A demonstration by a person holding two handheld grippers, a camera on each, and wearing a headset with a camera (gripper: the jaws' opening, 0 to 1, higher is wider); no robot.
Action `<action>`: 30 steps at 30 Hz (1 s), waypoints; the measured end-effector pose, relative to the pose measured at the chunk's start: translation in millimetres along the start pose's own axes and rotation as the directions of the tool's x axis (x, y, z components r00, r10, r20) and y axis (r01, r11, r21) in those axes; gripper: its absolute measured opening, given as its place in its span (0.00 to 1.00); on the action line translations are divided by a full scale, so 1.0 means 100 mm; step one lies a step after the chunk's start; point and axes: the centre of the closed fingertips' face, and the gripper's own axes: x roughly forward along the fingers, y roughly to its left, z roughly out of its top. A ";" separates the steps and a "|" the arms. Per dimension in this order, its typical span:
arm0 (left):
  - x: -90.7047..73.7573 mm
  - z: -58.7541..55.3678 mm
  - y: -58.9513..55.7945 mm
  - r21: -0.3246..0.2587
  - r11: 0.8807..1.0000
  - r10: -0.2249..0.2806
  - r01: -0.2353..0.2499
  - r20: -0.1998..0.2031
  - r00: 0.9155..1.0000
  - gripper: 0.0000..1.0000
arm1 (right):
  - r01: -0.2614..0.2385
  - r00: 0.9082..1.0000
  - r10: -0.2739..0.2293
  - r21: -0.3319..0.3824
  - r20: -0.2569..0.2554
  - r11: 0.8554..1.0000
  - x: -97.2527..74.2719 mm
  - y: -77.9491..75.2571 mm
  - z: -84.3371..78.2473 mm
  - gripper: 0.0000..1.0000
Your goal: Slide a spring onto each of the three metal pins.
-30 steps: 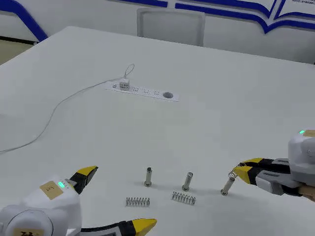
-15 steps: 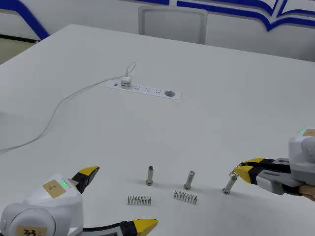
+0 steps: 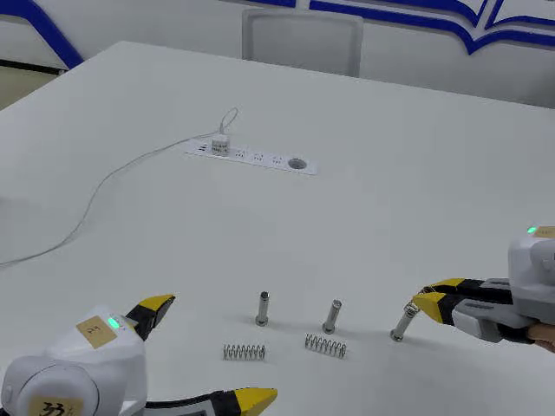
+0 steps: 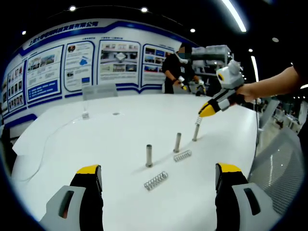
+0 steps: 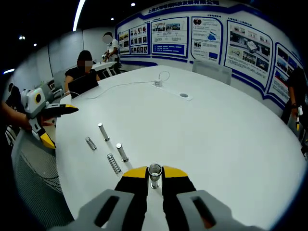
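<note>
Now the right tool [image 5: 154, 172] is clenched on a spring [image 5: 154, 168] atop the rightmost pin [image 3: 401, 324], which leans on the white surface [image 3: 390, 217]. The left tool [image 4: 159, 169] hangs released; two loose springs [image 3: 244, 351] lie near the other pins [image 3: 263, 308].

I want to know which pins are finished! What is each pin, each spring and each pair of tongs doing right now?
left pin: standing, bare
middle pin: standing, bare
right pin: standing, third spring at its top
left spring: lying loose
right spring: lying loose
third spring: gripped, not slid down
left tongs: open, empty
right tongs: shut on third spring
</note>
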 end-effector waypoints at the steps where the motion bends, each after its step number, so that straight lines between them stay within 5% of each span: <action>1: 0.00 0.00 0.00 -0.001 1.000 0.000 0.000 0.003 1.000 1.00 | 0.000 1.000 0.000 0.001 0.000 1.000 0.00 0.00 0.00 0.11; 30: 0.00 -0.03 0.02 0.000 1.000 0.009 -0.009 -0.012 1.000 1.00 | -0.013 0.996 0.012 -0.009 -0.088 1.000 0.19 0.00 -0.17 0.11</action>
